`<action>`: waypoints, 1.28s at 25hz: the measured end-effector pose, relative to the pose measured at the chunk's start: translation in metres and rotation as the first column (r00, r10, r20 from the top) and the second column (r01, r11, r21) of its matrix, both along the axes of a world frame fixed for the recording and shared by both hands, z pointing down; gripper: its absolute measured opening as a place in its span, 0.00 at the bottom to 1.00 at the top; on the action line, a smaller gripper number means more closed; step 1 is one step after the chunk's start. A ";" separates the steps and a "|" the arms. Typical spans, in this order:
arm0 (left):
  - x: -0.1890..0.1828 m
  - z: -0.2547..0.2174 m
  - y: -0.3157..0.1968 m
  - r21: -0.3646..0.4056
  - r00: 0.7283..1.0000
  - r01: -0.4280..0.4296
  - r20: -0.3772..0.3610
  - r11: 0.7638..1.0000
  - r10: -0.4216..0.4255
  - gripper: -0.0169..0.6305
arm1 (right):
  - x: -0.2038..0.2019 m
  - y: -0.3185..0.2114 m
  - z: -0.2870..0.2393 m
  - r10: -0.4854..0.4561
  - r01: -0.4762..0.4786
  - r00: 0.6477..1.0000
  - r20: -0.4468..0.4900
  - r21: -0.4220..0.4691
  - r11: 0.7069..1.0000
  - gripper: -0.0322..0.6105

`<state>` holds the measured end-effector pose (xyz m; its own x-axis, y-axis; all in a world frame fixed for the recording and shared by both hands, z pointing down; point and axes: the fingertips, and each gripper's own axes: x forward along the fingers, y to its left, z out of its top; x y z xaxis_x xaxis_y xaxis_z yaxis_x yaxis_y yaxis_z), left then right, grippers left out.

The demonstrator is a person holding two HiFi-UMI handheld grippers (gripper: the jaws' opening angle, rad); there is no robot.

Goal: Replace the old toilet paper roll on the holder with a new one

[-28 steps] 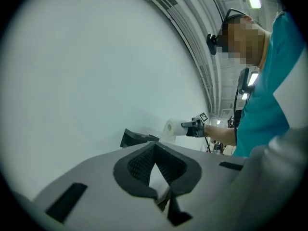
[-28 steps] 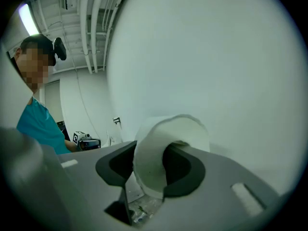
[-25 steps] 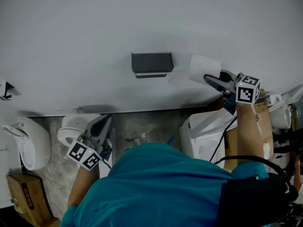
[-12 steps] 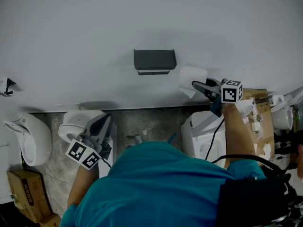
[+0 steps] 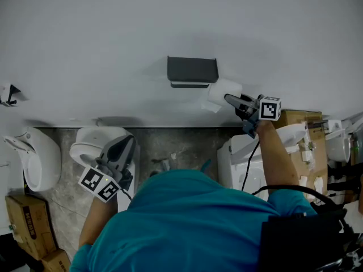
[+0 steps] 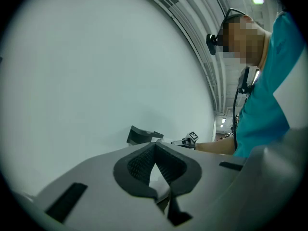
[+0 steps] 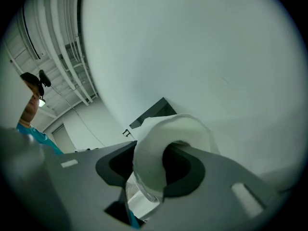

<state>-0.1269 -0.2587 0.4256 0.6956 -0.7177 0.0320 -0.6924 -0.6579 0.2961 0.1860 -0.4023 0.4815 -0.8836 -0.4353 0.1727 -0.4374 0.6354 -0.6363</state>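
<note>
A dark holder [image 5: 193,71] is fixed to the pale wall; it also shows in the left gripper view [image 6: 142,134] and behind the roll in the right gripper view [image 7: 156,110]. A white toilet paper roll [image 5: 223,92] hangs just right of and slightly below the holder. My right gripper [image 5: 233,102] is shut on the roll's wall [image 7: 151,150], and one finger seems to sit inside its core. A loose sheet end hangs off the roll. My left gripper [image 5: 120,152] is low at the left over a toilet, shut with nothing in it [image 6: 154,150].
A white toilet [image 5: 91,145] sits under my left gripper, and a urinal [image 5: 31,163] stands further left. Another white toilet [image 5: 244,157] and a cardboard box [image 5: 300,120] are at the right. More boxes [image 5: 28,234] lie at the bottom left.
My right gripper has carried the roll down and to the left, close to the holder's right end, rolling as it went. The left gripper has stayed put.
</note>
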 end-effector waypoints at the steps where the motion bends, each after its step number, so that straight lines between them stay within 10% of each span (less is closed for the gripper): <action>1: -0.001 0.000 0.000 -0.001 1.000 0.002 -0.001 1.000 -0.002 0.04 | -0.003 -0.001 0.001 -0.003 0.003 1.000 0.004 -0.001 1.000 0.28; 32: -0.013 0.001 -0.002 -0.005 1.000 0.019 -0.022 1.000 -0.019 0.04 | -0.085 -0.019 0.002 -0.176 0.174 0.980 -0.088 -0.037 0.984 0.29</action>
